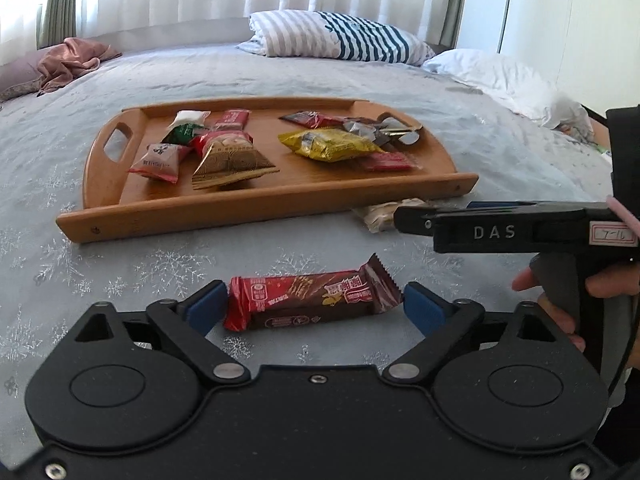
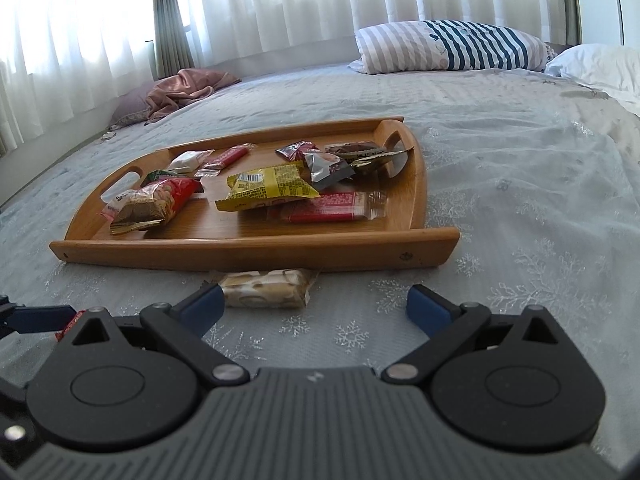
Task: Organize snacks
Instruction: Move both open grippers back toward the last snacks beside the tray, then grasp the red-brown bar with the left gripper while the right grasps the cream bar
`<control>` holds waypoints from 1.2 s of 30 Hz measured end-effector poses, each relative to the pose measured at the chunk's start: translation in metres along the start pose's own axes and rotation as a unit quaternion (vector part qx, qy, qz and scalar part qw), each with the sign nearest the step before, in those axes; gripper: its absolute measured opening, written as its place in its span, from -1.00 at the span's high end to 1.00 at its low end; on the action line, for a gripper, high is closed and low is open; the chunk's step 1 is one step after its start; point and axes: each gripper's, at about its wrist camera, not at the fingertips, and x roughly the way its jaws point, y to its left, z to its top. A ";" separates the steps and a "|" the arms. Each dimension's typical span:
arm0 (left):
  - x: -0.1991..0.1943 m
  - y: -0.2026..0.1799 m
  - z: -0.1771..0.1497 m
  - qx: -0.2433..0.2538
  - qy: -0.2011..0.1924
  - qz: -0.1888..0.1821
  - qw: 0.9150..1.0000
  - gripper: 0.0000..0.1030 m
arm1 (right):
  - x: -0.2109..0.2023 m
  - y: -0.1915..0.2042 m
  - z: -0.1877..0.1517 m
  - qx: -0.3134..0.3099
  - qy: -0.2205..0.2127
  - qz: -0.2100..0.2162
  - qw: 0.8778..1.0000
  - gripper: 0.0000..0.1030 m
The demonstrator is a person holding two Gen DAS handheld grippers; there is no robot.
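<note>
While most of the snacks already lie on the tray (image 1: 256, 216), two are left on the bed (image 2: 520, 200) in front of its near rim, so I judge the job well along but not finished. On the tray I count a cluster toward the left handle and another toward the right handle, with a yellow packet (image 1: 332, 145) near the middle. My left gripper (image 1: 314, 306) straddles the red bar (image 1: 312, 300), which lies crosswise on the bedcover; the jaws are spread, and the pads seem to sit just at the wrapper's ends without squeezing, though that contact is hard for me to read. My right gripper (image 2: 316, 304) is released and holds nothing, hovering just short of the pale nougat pack (image 2: 266, 289), which lies against the tray's near rim. Both loose pieces need lifting onto the tray.
</note>
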 end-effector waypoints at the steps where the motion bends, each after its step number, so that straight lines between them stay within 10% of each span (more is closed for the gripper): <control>1: 0.000 0.000 0.000 0.002 -0.001 0.000 1.000 -0.78 | 0.000 0.000 0.000 0.000 0.000 0.000 1.000 -1.00; 8: 0.000 -0.005 -0.003 0.023 -0.004 0.024 0.999 -0.27 | 0.001 0.000 -0.001 -0.002 0.001 -0.001 1.000 -1.00; 36: -0.004 0.040 0.022 -0.059 -0.016 0.102 0.993 -0.25 | 0.013 0.050 0.011 -0.066 0.025 -0.026 0.997 -0.62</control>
